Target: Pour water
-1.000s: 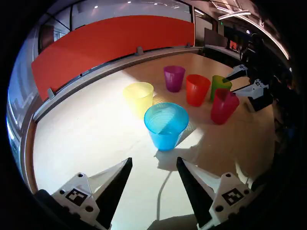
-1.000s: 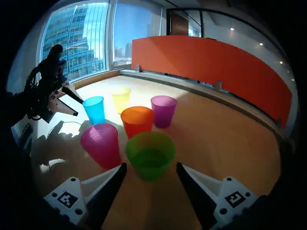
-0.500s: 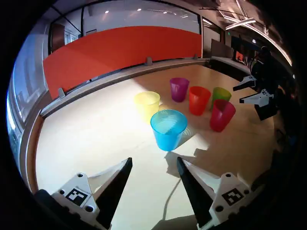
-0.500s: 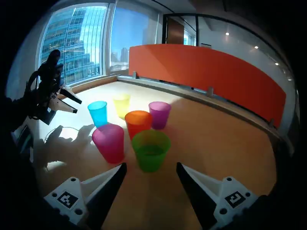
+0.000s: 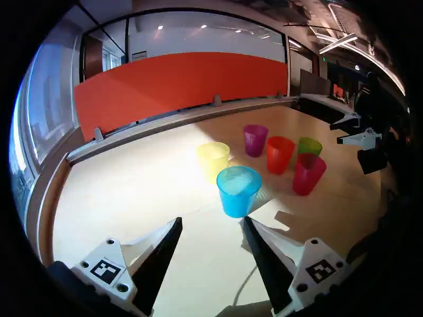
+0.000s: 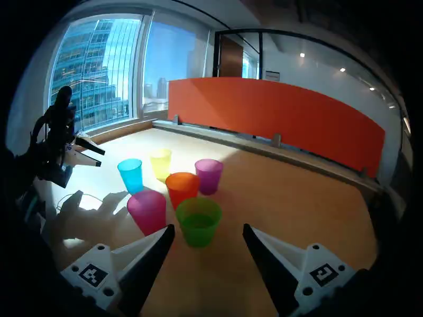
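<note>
While both grippers hang over the wooden table, each is opened wide and grips nothing. The left gripper points at the blue cup — it stands just ahead. The right gripper points at the green cup, which stands just beside the pink cup and the orange cup — 6 cups are on the table.

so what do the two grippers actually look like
Both match: the left gripper and right gripper each have two long pointed fingers, black on the inner faces and white outside, with a square black-and-white marker and small bolt holes at each base.
</note>
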Tool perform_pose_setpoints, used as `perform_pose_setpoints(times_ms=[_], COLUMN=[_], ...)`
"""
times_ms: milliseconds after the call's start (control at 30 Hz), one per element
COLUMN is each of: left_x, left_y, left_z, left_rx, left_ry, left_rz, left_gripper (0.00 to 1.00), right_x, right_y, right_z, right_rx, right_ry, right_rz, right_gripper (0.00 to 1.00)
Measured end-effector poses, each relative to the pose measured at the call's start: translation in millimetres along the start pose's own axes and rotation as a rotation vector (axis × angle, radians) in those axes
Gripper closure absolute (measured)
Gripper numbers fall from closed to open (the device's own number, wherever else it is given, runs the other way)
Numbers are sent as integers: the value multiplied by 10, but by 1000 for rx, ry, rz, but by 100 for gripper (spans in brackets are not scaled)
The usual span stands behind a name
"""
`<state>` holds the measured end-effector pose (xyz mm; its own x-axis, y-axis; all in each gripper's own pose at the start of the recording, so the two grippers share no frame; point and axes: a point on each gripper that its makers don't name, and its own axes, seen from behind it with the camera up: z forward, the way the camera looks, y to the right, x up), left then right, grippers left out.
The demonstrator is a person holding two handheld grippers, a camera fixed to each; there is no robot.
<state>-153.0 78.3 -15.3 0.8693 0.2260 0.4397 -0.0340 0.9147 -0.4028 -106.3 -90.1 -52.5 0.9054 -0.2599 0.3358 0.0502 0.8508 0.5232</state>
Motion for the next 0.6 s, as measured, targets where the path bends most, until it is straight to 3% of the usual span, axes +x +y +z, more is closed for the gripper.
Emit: perform_pose_setpoints(times_ms=[467,600], left_x=[251,331], left_y=[-231,-324], left_z=[-128,-198], left_rx=[129,190], left_ry=[173,234], left_rz=[-107,-133], left_gripper=[15,15], right_x=[352,448], right_y=[205,315], right_z=[-40,-80], right_rx=[-168,-222], right_ry=[175,220], right_rz=[63,88], right_gripper=[0,0])
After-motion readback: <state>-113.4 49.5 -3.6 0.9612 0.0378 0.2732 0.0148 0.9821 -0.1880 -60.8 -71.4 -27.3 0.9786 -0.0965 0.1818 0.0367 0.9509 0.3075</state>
